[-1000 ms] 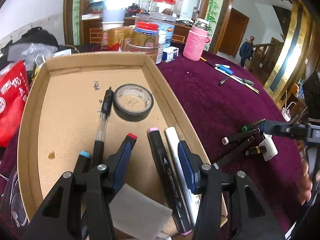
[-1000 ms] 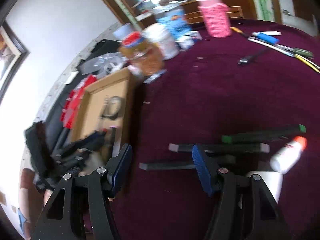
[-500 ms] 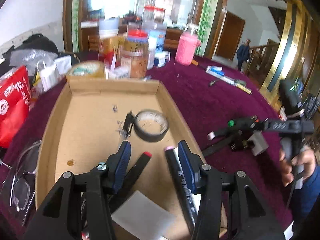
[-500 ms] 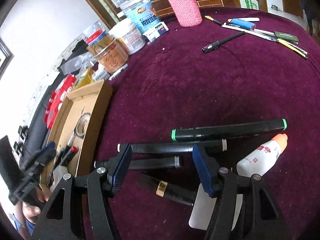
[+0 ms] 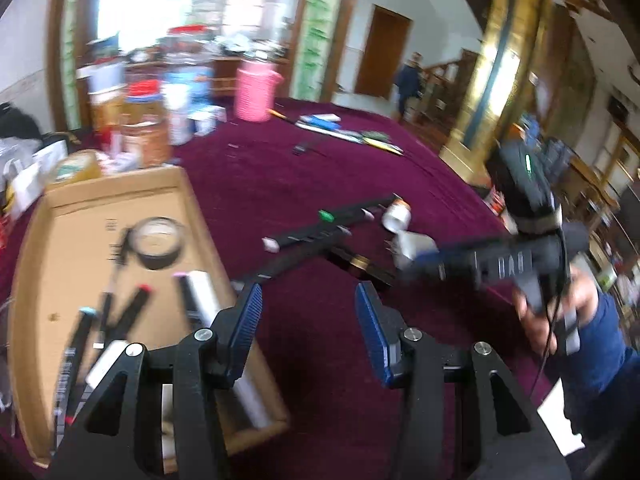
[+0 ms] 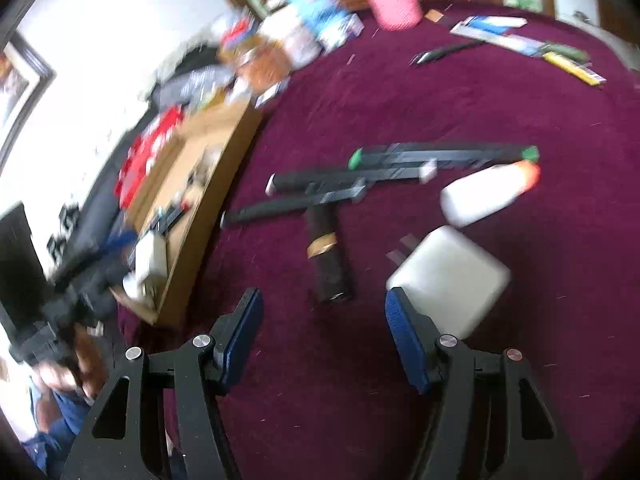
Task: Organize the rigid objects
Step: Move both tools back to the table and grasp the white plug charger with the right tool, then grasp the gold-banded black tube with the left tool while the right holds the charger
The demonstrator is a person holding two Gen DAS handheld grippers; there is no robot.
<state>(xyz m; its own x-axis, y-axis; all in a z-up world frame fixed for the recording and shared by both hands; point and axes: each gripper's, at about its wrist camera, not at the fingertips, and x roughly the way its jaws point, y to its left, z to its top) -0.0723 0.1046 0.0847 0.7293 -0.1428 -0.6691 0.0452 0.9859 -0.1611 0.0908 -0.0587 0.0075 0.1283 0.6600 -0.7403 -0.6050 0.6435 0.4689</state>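
Observation:
A shallow cardboard box (image 5: 192,200) lies at the left and holds a roll of tape (image 5: 156,242) and several markers (image 5: 136,306). On the maroon cloth lie black markers (image 6: 344,182), a short dark tube with a gold band (image 6: 326,256), a white glue bottle with an orange cap (image 6: 486,192) and a white charger block (image 6: 448,280). My left gripper (image 5: 310,330) is open and empty above the cloth just right of the box. My right gripper (image 6: 324,338) is open and empty, just short of the dark tube and the charger. It also shows in the left wrist view (image 5: 424,256).
Jars, boxes and a pink knitted cup (image 5: 256,94) crowd the far side of the table. Pens and a blue tool (image 6: 520,42) lie on the far right cloth. Red packets (image 6: 144,160) lie beyond the box.
My left gripper has swung right, from over the box's inside to over the cloth beside it. My right gripper has moved closer to the dark tube and charger. Both stay open.

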